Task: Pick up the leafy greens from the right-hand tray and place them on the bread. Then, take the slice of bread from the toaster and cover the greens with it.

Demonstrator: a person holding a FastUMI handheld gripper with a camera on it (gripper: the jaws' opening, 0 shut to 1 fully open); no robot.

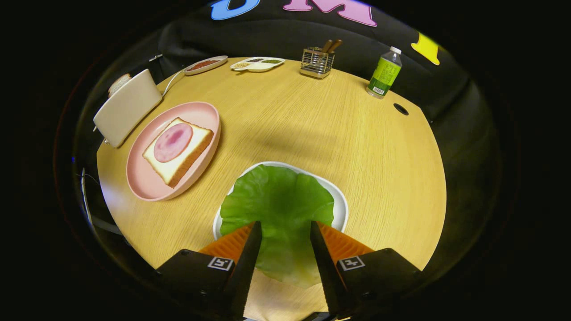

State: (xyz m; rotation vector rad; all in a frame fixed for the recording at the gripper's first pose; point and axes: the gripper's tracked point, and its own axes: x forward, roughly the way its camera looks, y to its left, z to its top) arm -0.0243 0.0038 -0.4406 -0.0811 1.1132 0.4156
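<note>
Gripper view looks down over a round wooden table (pixel 312 133), with the gripper (pixel 283 229) low over its near side. Its two fingers stand apart, a wide gap between them, and neither presses on anything. The lettuce leaf (pixel 276 200) lies on a white tray (pixel 341 205) just ahead of the fingers; the near part of the leaf runs back between them and hangs past the tray's near rim onto the tabletop. Whether the fingertips touch the leaf cannot be told from here. To the left of the tray, and apart from it, sits a pink plate (pixel 147 185) holding a thick slice of bread (pixel 192 154) with a round slice of ham (pixel 172 141) lying flat on top. Beyond the plate, at the table's left edge, stands a cream toaster (pixel 127 107) with the top of another bread slice (pixel 118 83) poking up out of its slot, and a white cord (pixel 171 82) runs from it across the table. Along the far edge sit a small oval dish (pixel 205 65) with something reddish in it, a white divided dish (pixel 258 64) with several small fillings, a wire holder (pixel 317 62) with wooden handles standing in it, and a green-labelled plastic bottle (pixel 384 73) with a white cap, upright. A small dark hole (pixel 400 109) shows in the tabletop near the bottle.
</note>
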